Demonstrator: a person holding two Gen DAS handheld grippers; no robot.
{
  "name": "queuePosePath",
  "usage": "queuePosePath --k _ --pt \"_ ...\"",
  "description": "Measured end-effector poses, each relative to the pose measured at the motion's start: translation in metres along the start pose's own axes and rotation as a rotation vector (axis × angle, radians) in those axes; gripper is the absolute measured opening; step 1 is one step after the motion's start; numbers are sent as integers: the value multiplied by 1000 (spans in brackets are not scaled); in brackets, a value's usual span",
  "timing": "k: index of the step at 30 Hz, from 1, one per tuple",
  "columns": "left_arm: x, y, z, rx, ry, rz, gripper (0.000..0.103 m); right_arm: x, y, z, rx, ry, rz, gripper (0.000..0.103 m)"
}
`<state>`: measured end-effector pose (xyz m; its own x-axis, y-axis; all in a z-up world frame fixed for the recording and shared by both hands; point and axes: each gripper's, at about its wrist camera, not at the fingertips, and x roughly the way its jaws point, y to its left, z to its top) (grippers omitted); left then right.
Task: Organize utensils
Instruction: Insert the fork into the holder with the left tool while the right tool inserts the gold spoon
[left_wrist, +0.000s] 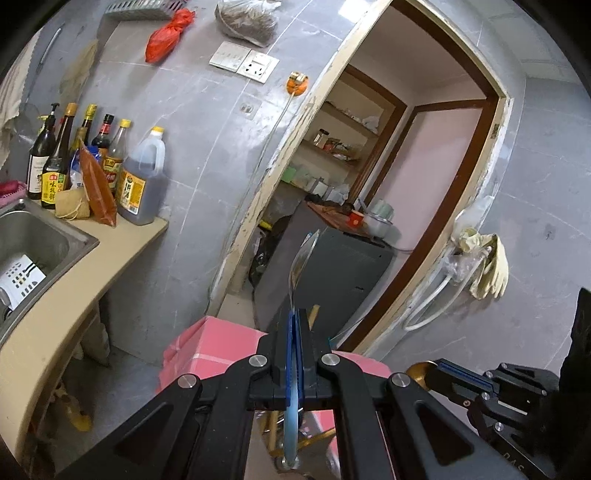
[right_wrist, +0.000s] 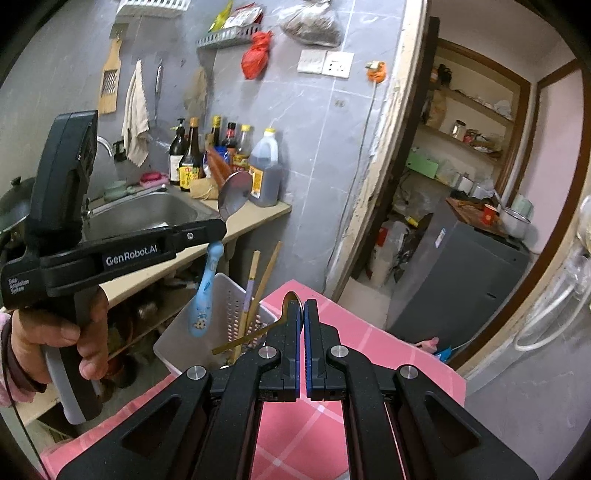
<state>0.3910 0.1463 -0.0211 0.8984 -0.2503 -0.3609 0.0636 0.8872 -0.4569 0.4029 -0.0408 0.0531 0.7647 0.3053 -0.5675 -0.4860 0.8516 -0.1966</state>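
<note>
My left gripper (left_wrist: 295, 317) is shut on a spoon with a light blue handle (left_wrist: 291, 417); its metal bowl (left_wrist: 303, 258) points up and forward. In the right wrist view a hand holds that gripper (right_wrist: 221, 227) at the left, and the blue-handled spoon (right_wrist: 205, 302) hangs above a white perforated utensil basket (right_wrist: 231, 295). Wooden chopsticks (right_wrist: 264, 277) stand in the basket. My right gripper (right_wrist: 303, 306) is shut on a gold spoon (right_wrist: 291, 300), whose handle runs down to the left. The same gripper (left_wrist: 436, 369) shows at the lower right of the left wrist view.
The basket stands on a table with a pink checked cloth (right_wrist: 354, 343). At the left, a counter carries a steel sink (right_wrist: 155, 214) and sauce bottles (right_wrist: 229, 155). An open doorway (right_wrist: 461, 184) lies to the right, with a dark cabinet (right_wrist: 454, 280) behind the table.
</note>
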Motion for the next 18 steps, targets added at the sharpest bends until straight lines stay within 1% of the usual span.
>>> queuePosePath --k 4,9,18 --pt "1 -1 -6 23 5 5 2 11 3 -1 -8 17 6 2" --pt "3 -1 -11 49 17 3 2 22 1 0 13 39 31 2" --pt "5 6 -15 40 53 -10 2 39 -3 -2 68 59 109 2"
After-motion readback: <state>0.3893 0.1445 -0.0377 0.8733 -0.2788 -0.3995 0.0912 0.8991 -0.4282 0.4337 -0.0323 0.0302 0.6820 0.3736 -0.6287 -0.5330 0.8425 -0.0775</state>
